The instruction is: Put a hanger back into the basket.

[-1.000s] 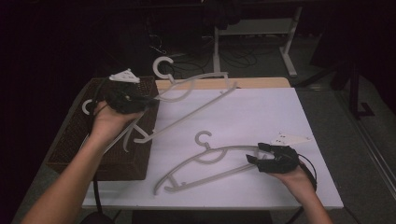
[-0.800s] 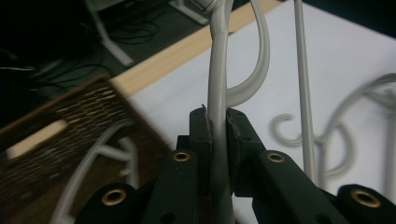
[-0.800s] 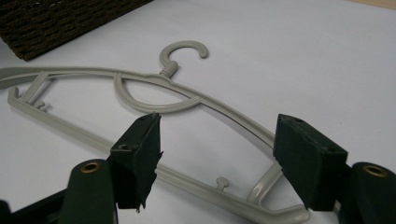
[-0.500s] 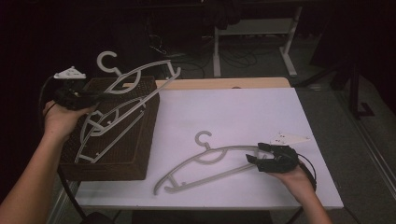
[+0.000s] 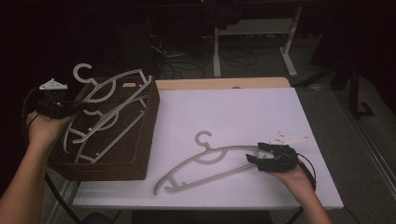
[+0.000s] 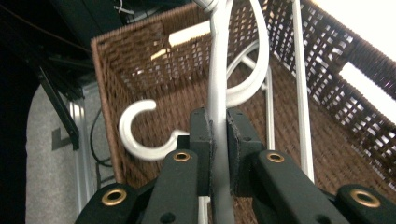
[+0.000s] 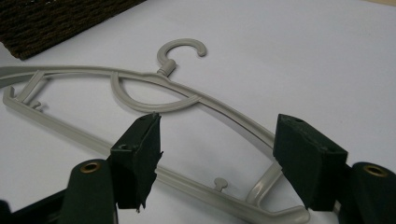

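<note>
Left gripper (image 6: 218,135): pads pressed tight on the shaft of a white plastic hanger (image 6: 218,84), no gap showing either side of it. The hanger runs straight away from the pads, out over the open mouth of a brown wicker basket (image 6: 140,60). Just left of the pads, a second hanger's hook (image 6: 135,135) curls up from inside the basket; past the pads and to the right, its bars lie on the basket floor. In the high view the left gripper (image 5: 58,108) sits at the basket's (image 5: 100,170) outer left edge, the held hanger (image 5: 116,86) resting across the basket's top with its hook poking beyond the far rim. Right gripper (image 7: 217,154): jaws stand well apart, pads touching nothing. A grey hanger (image 7: 154,100) lies flat on the white table (image 7: 303,56) directly beneath and between the pads, one end tucked under the right pad, hook pointing away. In the high view the right gripper (image 5: 261,157) hovers at the near right end of this grey hanger (image 5: 205,161), well apart from the basket.
</note>
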### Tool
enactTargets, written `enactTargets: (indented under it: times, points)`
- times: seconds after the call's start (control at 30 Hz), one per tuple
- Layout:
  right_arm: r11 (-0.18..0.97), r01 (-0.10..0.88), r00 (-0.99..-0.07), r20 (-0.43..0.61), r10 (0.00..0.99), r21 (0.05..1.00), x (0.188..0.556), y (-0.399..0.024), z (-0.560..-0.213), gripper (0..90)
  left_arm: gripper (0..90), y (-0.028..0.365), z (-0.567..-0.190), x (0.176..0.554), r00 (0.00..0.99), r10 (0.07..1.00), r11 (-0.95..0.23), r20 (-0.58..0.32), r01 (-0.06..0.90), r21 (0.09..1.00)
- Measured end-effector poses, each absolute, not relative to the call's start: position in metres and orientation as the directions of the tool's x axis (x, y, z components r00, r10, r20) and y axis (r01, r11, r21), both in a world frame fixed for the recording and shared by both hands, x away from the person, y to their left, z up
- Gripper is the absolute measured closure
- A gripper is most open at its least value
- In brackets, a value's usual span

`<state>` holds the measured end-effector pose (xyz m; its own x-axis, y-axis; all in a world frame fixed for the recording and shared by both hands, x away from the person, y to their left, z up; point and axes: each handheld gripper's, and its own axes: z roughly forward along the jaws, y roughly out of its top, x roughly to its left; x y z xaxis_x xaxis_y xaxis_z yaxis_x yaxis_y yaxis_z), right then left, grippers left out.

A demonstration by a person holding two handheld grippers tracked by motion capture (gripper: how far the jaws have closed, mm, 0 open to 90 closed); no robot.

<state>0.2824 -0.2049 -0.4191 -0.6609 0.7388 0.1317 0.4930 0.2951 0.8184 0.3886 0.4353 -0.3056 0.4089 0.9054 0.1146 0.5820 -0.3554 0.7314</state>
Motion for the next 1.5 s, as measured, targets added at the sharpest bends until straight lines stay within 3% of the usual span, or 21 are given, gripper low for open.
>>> enactTargets:
  times: [0.27, 0.63, 0.67, 0.8, 1.0, 1.23, 1.5]
  points:
    - [0.295, 0.493, -0.661, 0.131, 0.739, 0.818, 0.282, -0.205, -0.419, 31.4, 82.6, 0.441, -0.334, 0.392, 0.402, 0.915, -0.310, 0.041, 0.633, 0.710]
    - [0.294, 0.495, -0.659, 0.132, 0.740, 0.818, 0.283, -0.205, -0.419, 31.4, 81.7, 0.432, -0.360, 0.398, 0.398, 0.914, -0.355, 0.077, 0.693, 0.628]
    - [0.295, 0.492, -0.661, 0.130, 0.739, 0.819, 0.282, -0.205, -0.419, 31.3, 64.6, 0.432, -0.359, 0.398, 0.384, 0.921, -0.340, 0.074, 0.693, 0.636]
    - [0.293, 0.492, -0.659, 0.131, 0.740, 0.819, 0.282, -0.205, -0.419, 31.4, 49.6, 0.433, -0.352, 0.396, 0.370, 0.928, -0.292, 0.038, 0.662, 0.690]
    - [0.294, 0.495, -0.659, 0.133, 0.740, 0.818, 0.283, -0.205, -0.419, 31.4, 41.4, 0.412, -0.331, 0.391, 0.447, 0.894, -0.268, -0.033, 0.593, 0.759]
    - [0.296, 0.492, -0.661, 0.131, 0.739, 0.819, 0.282, -0.204, -0.419, 31.5, 32.0, 0.358, -0.309, 0.386, 0.581, 0.809, -0.298, -0.087, 0.533, 0.792]
    - [0.305, 0.503, -0.674, 0.147, 0.724, 0.809, 0.283, -0.206, -0.419, 45.5, 24.8, 0.284, -0.300, 0.380, 0.723, 0.675, -0.312, -0.151, 0.465, 0.829]
